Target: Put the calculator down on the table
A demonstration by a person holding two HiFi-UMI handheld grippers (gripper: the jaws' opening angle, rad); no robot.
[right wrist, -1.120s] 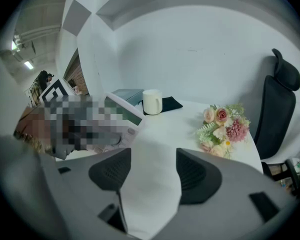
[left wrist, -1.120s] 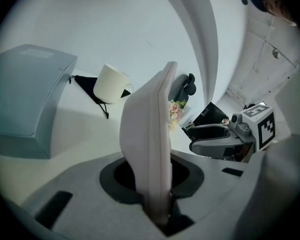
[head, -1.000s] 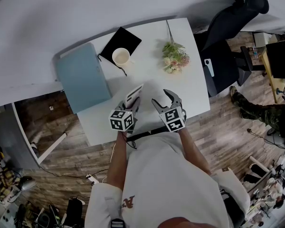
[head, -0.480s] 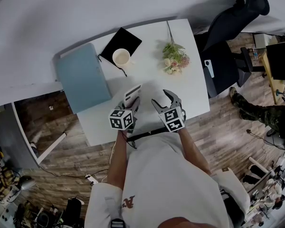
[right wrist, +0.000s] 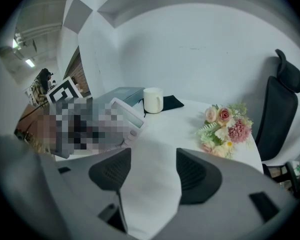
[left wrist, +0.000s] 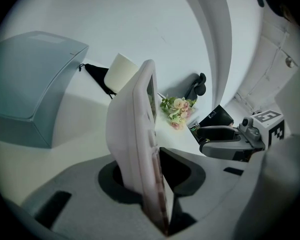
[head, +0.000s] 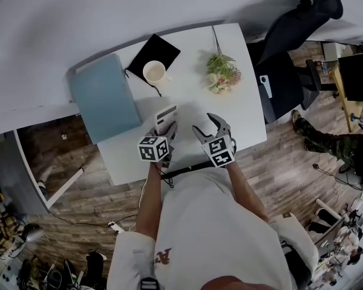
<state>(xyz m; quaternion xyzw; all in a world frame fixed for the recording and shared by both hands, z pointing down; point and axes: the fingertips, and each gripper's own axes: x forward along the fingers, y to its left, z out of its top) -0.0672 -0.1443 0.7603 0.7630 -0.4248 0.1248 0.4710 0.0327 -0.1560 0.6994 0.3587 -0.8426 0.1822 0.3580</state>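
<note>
A pale pink calculator (head: 166, 118) stands on edge between the jaws of my left gripper (head: 167, 129), low over the white table (head: 187, 59) near its front edge. In the left gripper view the calculator (left wrist: 140, 134) rises edge-on from the left gripper (left wrist: 157, 154). The jaws have just been opening a little, but the pads still hold it. My right gripper (head: 207, 124) hovers beside it on the right, jaws drawn close with nothing between them. From the right gripper (right wrist: 154, 171) the calculator (right wrist: 126, 116) shows at the left with its display up.
A white mug (head: 153, 72) sits on a black pouch (head: 159, 50) at the table's back. A flower bunch (head: 222, 72) lies at the back right and a blue-grey case (head: 104, 96) at the left. A black office chair (head: 290, 35) stands to the right.
The calculator has rolled in the left gripper, so its face shows more squarely from above, and it sits slightly further left. The right gripper has not moved.
</note>
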